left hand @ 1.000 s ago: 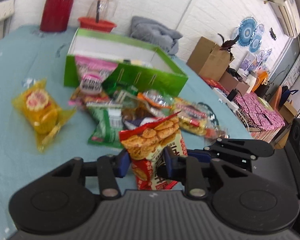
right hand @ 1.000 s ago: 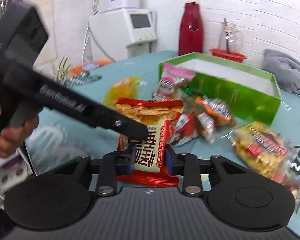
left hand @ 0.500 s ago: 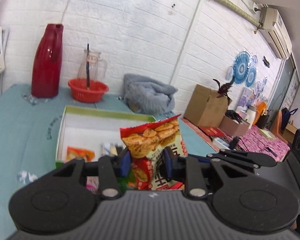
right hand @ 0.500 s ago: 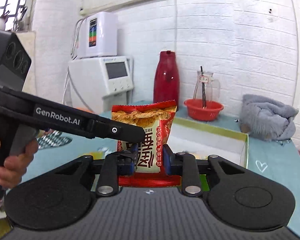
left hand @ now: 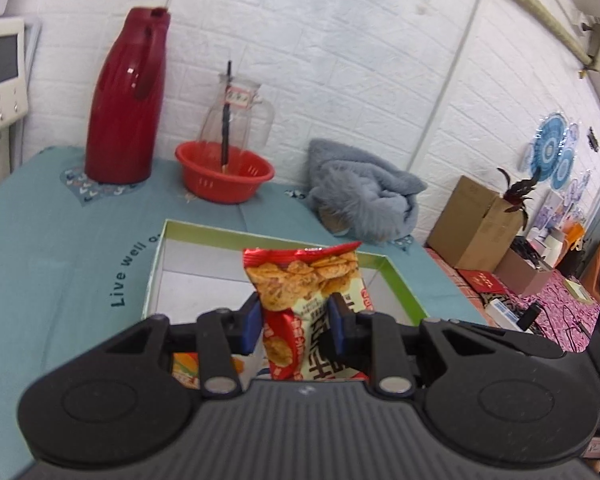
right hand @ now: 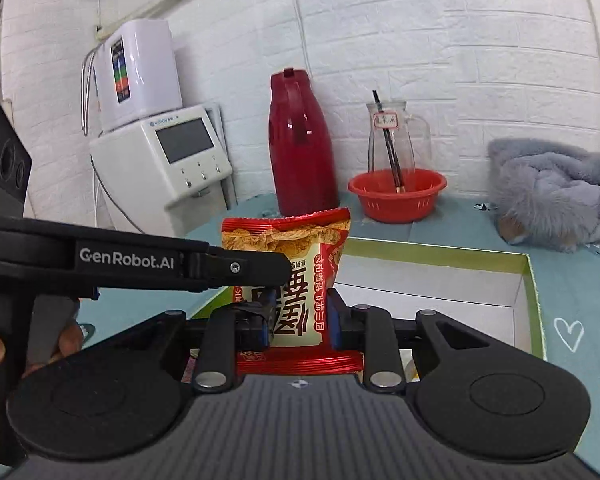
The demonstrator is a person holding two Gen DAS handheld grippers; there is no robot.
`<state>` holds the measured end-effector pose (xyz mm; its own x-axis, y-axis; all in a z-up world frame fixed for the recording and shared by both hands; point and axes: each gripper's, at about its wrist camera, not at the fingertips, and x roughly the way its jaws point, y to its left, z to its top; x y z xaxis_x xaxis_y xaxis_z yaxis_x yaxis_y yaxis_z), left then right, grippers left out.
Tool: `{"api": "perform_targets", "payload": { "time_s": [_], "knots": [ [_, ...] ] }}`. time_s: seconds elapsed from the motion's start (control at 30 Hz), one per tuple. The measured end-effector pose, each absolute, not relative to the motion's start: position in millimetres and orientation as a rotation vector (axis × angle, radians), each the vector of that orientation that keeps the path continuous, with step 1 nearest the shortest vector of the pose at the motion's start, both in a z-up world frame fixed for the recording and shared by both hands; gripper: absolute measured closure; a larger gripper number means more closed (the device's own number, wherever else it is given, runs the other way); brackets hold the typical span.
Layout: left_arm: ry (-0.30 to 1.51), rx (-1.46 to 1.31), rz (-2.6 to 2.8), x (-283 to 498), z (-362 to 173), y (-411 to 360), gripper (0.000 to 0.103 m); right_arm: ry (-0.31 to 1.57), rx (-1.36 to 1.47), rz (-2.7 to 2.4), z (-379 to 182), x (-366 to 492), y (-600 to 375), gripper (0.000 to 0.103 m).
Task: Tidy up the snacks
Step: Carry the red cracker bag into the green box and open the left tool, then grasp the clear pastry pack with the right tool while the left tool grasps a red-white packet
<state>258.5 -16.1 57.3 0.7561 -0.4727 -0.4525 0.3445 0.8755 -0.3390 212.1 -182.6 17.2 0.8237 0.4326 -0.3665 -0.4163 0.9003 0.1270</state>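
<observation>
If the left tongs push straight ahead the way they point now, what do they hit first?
Probably the green box, its white floor or far wall, beyond the held red snack bag; depth unclear.

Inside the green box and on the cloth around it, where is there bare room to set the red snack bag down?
The green box has a bare white floor across its far half, by the back wall. Its near left corner already holds an orange packet. The teal cloth left of the box is bare; the far edge is crowded by red jug, red basket and grey garment.
</observation>
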Motion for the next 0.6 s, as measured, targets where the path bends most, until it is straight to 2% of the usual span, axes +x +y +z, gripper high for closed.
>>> {"api": "perform_targets", "payload": {
  "time_s": [0.03,0.07,0.1,0.13,0.17,0.23,0.27,0.3,0.6],
  "knots": [
    [0.562,-0.244,-0.438,261,55,-14,0.078,0.403,0.027,0.457,15,215,-181,0.049],
    [0.558,-0.249,-0.418,261,52,-12,0.062,0.407,0.01,0.459,14,217,-180,0.046],
    [0.538,-0.256,-0.39,260,51,-8,0.038,0.41,-0.007,0.46,12,219,-179,0.034],
    [0.506,-0.255,-0.365,257,50,-5,0.038,0.405,-0.019,0.453,11,218,-179,0.014],
    [0.488,-0.244,-0.35,255,51,-4,0.036,0.395,-0.029,0.442,9,218,-180,0.002],
    [0.502,-0.223,-0.323,257,50,-4,0.03,0.374,-0.039,0.424,6,216,-183,0.0],
    [0.512,-0.215,-0.304,257,49,-5,0.017,0.374,-0.041,0.421,4,216,-184,0.0],
    [0.513,-0.198,-0.28,256,47,-5,0.008,0.384,-0.041,0.418,3,217,-185,0.0],
    [0.464,-0.081,-0.256,219,61,-20,0.008,0.423,-0.093,0.394,9,192,-194,0.0]
  ]
}}
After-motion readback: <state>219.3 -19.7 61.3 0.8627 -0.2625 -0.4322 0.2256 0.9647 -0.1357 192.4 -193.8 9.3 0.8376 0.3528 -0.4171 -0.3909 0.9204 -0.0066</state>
